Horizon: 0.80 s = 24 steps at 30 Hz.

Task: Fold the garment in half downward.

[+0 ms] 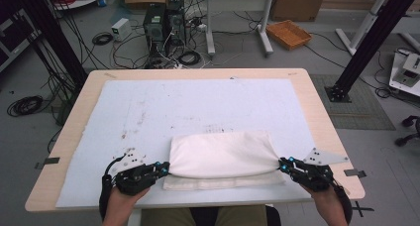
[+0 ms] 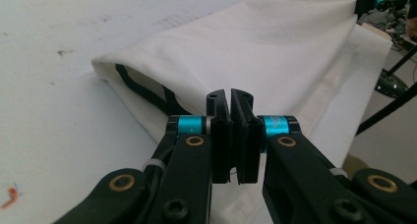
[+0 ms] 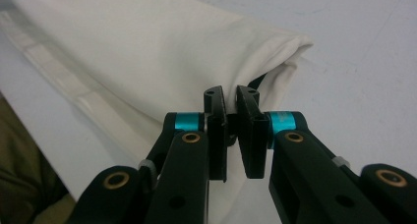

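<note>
White cloth (image 1: 223, 154) lies folded on the near half of the table, long side running left to right, on top of the pale mat (image 1: 148, 107). The upper layer is lifted and puffed, pulled back over itself. A flat strip of the lower layer sticks out along the near edge, with a stitched hem band visible in the right gripper view. A black band or print (image 2: 147, 94) shows inside the fold in the left gripper view.

Left gripper (image 1: 166, 169) is at the cloth's left end. Jaws are pinched nearly together with just a thin slit between the pads, and white fabric runs into that slit in the left gripper view, so it is clamped on the cloth's edge. Fingers (image 2: 221, 135) stand upright in its own camera.

Right gripper (image 1: 283, 164) is at the cloth's right end, same story: jaws almost closed, narrow gap, cloth corner bunched between and around the tips in the right gripper view. Its grey plate sits on top, pointing right.

Both hands come in from the near edge, grippers facing each other across the cloth, which is stretched between them.

Wooden table (image 1: 317, 102) edge shows around the mat. Behind it are floor cables, two computer towers (image 1: 163, 25) and an orange basket (image 1: 288, 33).
</note>
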### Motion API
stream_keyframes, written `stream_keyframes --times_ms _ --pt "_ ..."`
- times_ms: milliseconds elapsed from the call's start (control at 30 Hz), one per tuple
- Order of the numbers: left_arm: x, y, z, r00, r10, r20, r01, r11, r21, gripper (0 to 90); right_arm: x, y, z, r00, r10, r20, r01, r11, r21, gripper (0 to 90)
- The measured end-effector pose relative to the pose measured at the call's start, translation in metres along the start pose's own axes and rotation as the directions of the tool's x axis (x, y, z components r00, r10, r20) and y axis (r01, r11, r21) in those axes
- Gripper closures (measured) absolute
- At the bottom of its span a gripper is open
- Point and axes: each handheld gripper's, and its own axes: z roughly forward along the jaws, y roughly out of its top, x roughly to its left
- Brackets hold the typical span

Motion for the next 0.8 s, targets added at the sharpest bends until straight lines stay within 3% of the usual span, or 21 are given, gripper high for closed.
stream_keyframes --times_ms 233,367,533,600,633,667,733,767,800 --pt "-0.01 -0.013 0.001 0.9997 0.017 0.015 -0.018 0.9974 0.07 86.4 0.007 -0.016 -0.014 0.9998 0.012 -0.017 -0.011 1.0 0.026 83.5" --pt "-0.007 -0.02 0.003 0.9999 0.007 0.015 -0.009 0.9906 0.137 86.4 0.011 -0.022 -0.011 0.9999 0.0 -0.014 0.001 0.997 0.08 83.4" --pt "-0.002 -0.019 -0.001 0.9987 -0.029 0.042 0.023 0.9889 0.147 86.3 0.009 -0.023 -0.007 0.9995 0.029 -0.012 -0.028 0.994 0.106 81.0" --pt "0.001 -0.017 -0.004 0.9979 -0.036 0.053 0.028 0.9884 0.149 86.0 0.01 -0.022 -0.009 0.9992 0.037 -0.017 -0.035 0.994 0.101 75.7" --pt "0.004 -0.015 -0.004 0.9979 -0.049 0.041 0.043 0.9891 0.141 72.7 0.009 -0.02 -0.01 0.9991 0.043 -0.003 -0.042 0.995 0.085 61.2" --pt "0.004 -0.015 -0.004 0.9979 -0.049 0.041 0.043 0.9891 0.141 58.3 0.009 -0.02 -0.01 0.9991 0.043 -0.003 -0.042 0.995 0.085 61.2" --pt "0.008 -0.011 -0.004 0.9968 -0.078 0.018 0.075 0.992 0.101 54.7 0.006 -0.018 -0.013 0.9974 0.069 0.023 -0.07 0.996 0.057 54.9" --pt "0.012 -0.006 -0.004 0.9966 -0.083 0.001 0.083 0.9948 0.059 54.0 0.004 -0.017 -0.015 0.9963 0.076 0.039 -0.078 0.996 0.04 48.6" --pt "0.013 -0.003 -0.004 0.9965 -0.084 -0.008 0.084 0.9952 0.05 50.5 0.0 -0.014 -0.016 0.993 0.087 0.08 -0.088 0.996 0.013 45.4"
